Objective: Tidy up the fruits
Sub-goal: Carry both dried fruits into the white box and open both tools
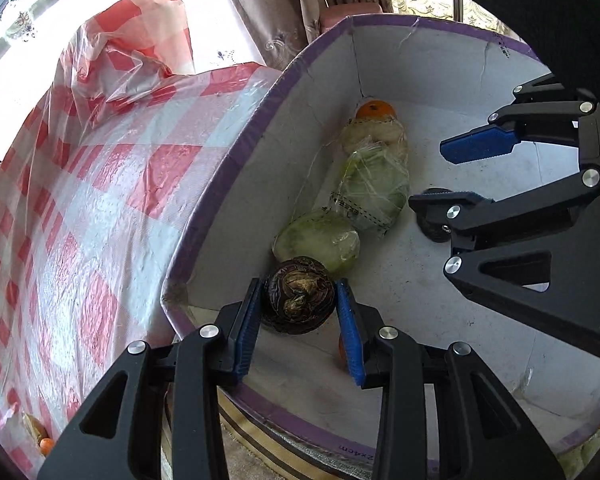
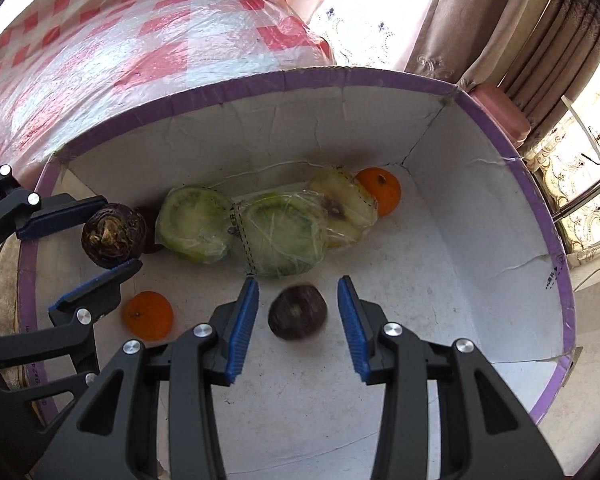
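**Left gripper pinches dark fruit, right gripper spread over another**

Left gripper (image 1: pixel 298 314) clamps a dark wrinkled fruit (image 1: pixel 299 295) between its blue pads, low inside the box (image 1: pixel 380 64), near the left corner wall. Right wrist view shows the same gripper (image 2: pixel 96 240) holding that fruit (image 2: pixel 114 236) just beside the wrapped green pieces.

Right gripper (image 2: pixel 298 324) spread wide, nothing between pads touching; a second dark fruit (image 2: pixel 297 312) sits blurred on the box floor (image 2: pixel 420 280) in the gap between them. In the left view the right gripper (image 1: pixel 456 176) is also spread.

Along the far wall: three plastic-wrapped green fruit pieces (image 2: pixel 280 232) in a row, touching each other. Orange (image 2: pixel 379 191) at the far end, touching the last wrapped piece. Second orange (image 2: pixel 149 315) on the floor near the left gripper.

Box has white inside, purple rim. Red-checked plastic cloth (image 1: pixel 100 200) beside the box. Curtains (image 2: pixel 480 20) behind.
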A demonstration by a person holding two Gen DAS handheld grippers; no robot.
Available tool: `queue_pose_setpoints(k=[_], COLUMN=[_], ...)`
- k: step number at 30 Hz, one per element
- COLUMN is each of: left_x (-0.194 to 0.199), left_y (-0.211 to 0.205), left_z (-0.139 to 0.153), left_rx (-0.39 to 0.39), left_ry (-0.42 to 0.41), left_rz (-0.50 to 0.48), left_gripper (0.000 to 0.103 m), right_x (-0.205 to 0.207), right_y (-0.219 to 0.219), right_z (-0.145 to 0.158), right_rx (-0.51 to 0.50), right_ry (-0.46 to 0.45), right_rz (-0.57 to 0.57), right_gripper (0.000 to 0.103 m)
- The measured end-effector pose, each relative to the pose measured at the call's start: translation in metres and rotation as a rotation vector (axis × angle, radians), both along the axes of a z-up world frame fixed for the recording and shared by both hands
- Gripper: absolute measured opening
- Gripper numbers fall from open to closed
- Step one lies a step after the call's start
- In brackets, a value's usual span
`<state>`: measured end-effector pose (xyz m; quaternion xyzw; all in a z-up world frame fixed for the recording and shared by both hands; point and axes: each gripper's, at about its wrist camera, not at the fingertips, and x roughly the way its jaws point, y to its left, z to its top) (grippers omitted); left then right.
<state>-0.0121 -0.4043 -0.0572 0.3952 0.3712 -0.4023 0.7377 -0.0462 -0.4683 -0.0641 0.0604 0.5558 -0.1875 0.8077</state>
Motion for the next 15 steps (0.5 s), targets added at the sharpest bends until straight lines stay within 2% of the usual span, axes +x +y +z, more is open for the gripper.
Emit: queue_pose_setpoints(k=[4, 8, 15], left_x=[0.0001, -0.0012, 0.0001], left_y=[-0.0019, -0.0018, -0.0021], left_z=[-0.0011, -0.0012, -0.0002], left_rx=[0.0, -0.001, -0.008], left_ry=[-0.003, -0.005, -0.004], left_rz=[-0.003, -0.003, -0.002], left_gripper=[0.036, 0.041, 0.041], right_x=[0.0008, 0.0001, -0.0017], right_y=[-0.0024, -0.0015, -0.0023], right_z=[-0.0011, 0.0029, 0.0058], right_rx=[0.001, -0.007, -0.015], right_ry=[0.0, -0.011, -0.018], right_rz=[-0.004, -0.005, -0.004], right_gripper=[0.042, 0.053, 0.056])
